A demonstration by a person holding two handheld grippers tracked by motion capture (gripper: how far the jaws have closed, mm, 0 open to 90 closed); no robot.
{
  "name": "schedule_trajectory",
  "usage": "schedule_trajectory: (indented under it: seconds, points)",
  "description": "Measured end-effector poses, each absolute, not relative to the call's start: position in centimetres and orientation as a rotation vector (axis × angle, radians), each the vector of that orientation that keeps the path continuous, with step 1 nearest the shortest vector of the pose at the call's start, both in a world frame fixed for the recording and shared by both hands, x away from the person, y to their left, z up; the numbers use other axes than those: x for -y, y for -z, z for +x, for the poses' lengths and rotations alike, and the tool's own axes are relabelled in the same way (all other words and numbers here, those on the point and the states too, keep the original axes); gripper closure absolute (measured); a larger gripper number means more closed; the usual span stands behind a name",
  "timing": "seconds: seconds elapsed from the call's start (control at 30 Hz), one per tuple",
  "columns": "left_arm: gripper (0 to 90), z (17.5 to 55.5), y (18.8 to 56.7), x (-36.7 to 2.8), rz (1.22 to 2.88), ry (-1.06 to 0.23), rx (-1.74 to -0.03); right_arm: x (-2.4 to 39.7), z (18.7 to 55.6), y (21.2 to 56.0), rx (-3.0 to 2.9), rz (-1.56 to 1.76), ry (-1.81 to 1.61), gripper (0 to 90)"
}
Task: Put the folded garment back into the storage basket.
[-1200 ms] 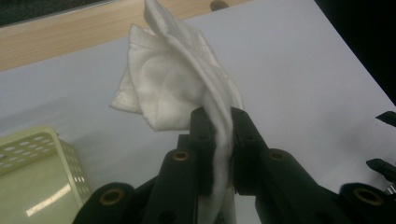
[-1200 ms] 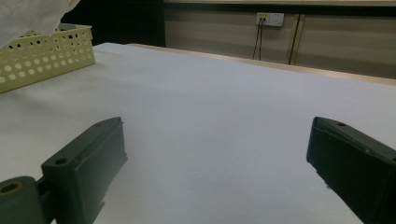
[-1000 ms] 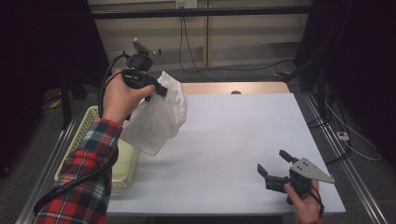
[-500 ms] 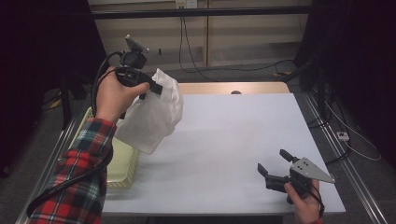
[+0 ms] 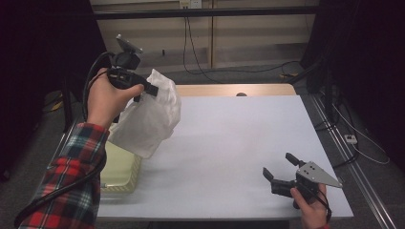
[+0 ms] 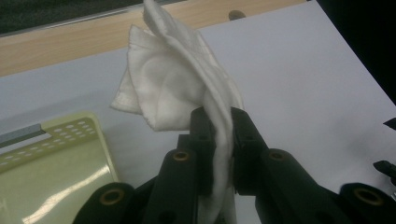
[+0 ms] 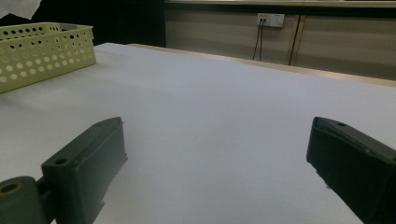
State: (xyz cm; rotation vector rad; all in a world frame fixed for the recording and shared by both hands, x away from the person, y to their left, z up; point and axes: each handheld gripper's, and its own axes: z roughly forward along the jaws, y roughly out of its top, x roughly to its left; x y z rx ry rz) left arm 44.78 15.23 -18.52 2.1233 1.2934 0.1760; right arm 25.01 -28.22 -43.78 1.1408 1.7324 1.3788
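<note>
We find the right gripper [image 5: 279, 175] resting low at the table's [image 5: 229, 138] near edge, jaws wide apart and empty. Farther off, the left gripper [image 5: 152, 90] pinches the white cloth [image 5: 150, 117] aloft, above the yellow basket [image 5: 119, 169]. In our judgement, it should lower the cloth slowly onto open table, pinch maintained.

Place: from where I sit, a lab or test room set up for recording, not a home.
Table: a white-topped table with a pale wooden far edge [image 5: 229, 143], bare like a test surface.
Surround: black curtains [image 5: 367, 71] hang at both sides.
Wall: plain beige panels with a white socket plate [image 7: 270, 19] and black cables [image 5: 200, 52] trailing to the grey floor.
Frame: a metal rail [image 5: 356, 157] runs along the table's right side.
</note>
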Motion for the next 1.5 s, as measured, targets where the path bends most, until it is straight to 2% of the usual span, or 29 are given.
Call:
schedule_trajectory:
  seconds: [1.5]
  points:
    - [81.8,44.2,18.3,-20.6,2.072,-0.187,-1.382,28.3,25.0,43.7,-1.727,1.141,-1.384,3.6]
